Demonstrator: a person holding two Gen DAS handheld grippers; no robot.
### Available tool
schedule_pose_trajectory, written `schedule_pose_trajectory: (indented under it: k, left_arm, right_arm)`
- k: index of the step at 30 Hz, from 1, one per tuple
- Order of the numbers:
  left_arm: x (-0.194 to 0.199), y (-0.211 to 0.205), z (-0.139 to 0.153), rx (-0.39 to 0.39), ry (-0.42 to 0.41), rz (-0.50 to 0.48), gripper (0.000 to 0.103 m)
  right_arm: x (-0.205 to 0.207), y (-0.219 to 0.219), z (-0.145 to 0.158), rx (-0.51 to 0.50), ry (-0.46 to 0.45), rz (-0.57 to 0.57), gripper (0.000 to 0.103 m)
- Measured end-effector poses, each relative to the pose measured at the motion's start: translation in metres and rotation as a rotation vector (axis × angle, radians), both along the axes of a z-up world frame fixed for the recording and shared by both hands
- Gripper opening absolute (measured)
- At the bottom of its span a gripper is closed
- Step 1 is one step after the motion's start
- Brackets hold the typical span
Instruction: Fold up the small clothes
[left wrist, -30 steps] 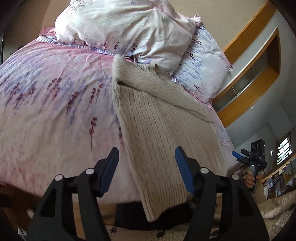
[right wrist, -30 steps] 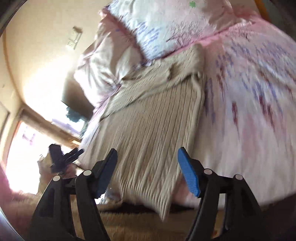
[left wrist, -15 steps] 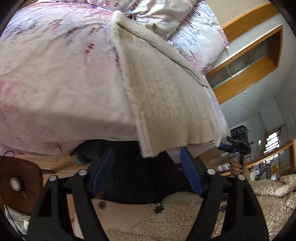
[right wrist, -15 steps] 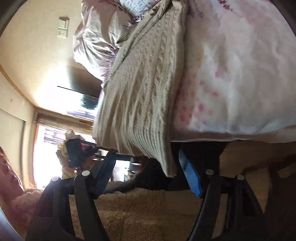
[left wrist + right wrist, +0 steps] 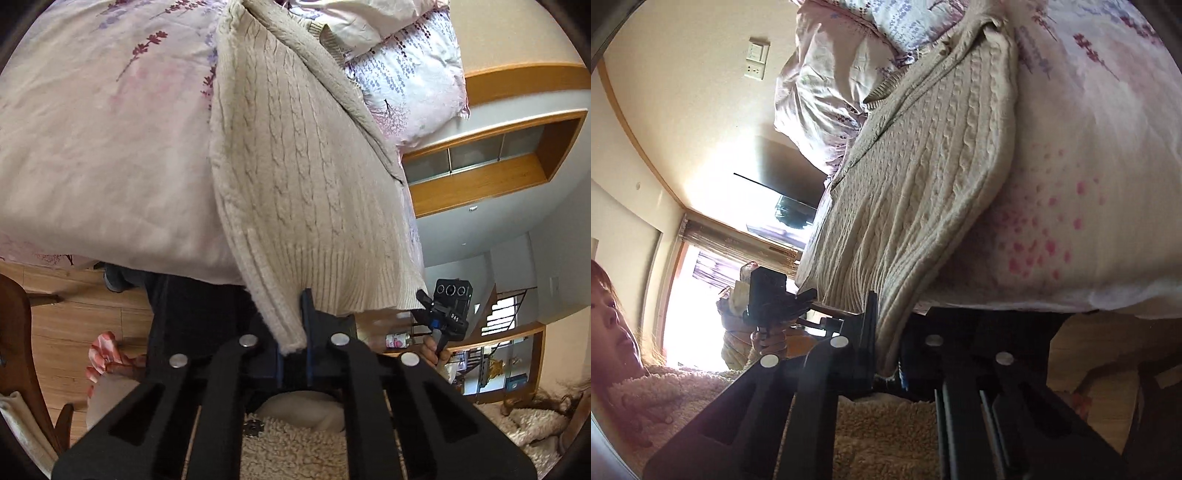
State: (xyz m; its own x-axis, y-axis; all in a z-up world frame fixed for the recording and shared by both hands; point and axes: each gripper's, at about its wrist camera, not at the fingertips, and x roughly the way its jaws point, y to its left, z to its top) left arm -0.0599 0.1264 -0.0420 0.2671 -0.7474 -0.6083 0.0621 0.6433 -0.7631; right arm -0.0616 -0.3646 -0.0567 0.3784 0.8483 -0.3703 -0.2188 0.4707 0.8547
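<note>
The cable-knit sweater (image 5: 295, 177) is lying on the bed (image 5: 92, 147), hem overhanging its near edge. Left gripper (image 5: 293, 332) and right gripper (image 5: 886, 343) are clamping the hem's two corners. Soft, thick knit; likely sagging and stretching when lifted.

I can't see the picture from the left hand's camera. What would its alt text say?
The left tool is shut on a bottom corner of a cream cable-knit sweater, which hangs over the edge of a bed with floral bedding. The sweater's far bottom corner meets the right tool; pillows lie behind.
</note>
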Motion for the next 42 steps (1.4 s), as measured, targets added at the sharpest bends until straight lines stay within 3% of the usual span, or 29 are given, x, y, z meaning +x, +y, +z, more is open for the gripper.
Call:
schedule_pose_trajectory:
  k: [6, 12, 19, 25, 28, 32, 36, 42]
  left_arm:
    - [0.006, -0.001, 0.022, 0.041, -0.049, 0.011, 0.005]
    - [0.024, 0.005, 0.064, 0.132, -0.195, 0.071, 0.005]
    - [0.074, 0.004, 0.119, 0.279, -0.380, 0.140, 0.005]
    - [0.134, -0.012, 0.160, 0.395, -0.491, 0.196, 0.005]
    - [0.172, -0.025, 0.170, 0.445, -0.506, 0.217, 0.005]
    - [0.223, -0.033, 0.160, 0.467, -0.461, 0.250, 0.005]
    - [0.264, -0.036, 0.139, 0.465, -0.384, 0.268, 0.005]
    - [0.304, -0.046, 0.114, 0.481, -0.347, 0.278, 0.005]
  right_arm:
    - [0.005, 0.008, 0.036, -0.090, -0.124, -0.034, 0.009]
    - [0.016, 0.004, 0.083, -0.238, -0.280, -0.195, 0.008]
    - [0.053, 0.019, 0.140, -0.450, -0.465, -0.388, 0.008]
    - [0.101, 0.042, 0.166, -0.644, -0.577, -0.482, 0.008]
    - [0.130, 0.047, 0.169, -0.704, -0.583, -0.523, 0.008]
    - [0.168, 0.052, 0.161, -0.756, -0.545, -0.543, 0.008]
    - [0.207, 0.051, 0.139, -0.755, -0.443, -0.541, 0.008]
    - [0.251, 0.043, 0.117, -0.738, -0.318, -0.577, 0.008]
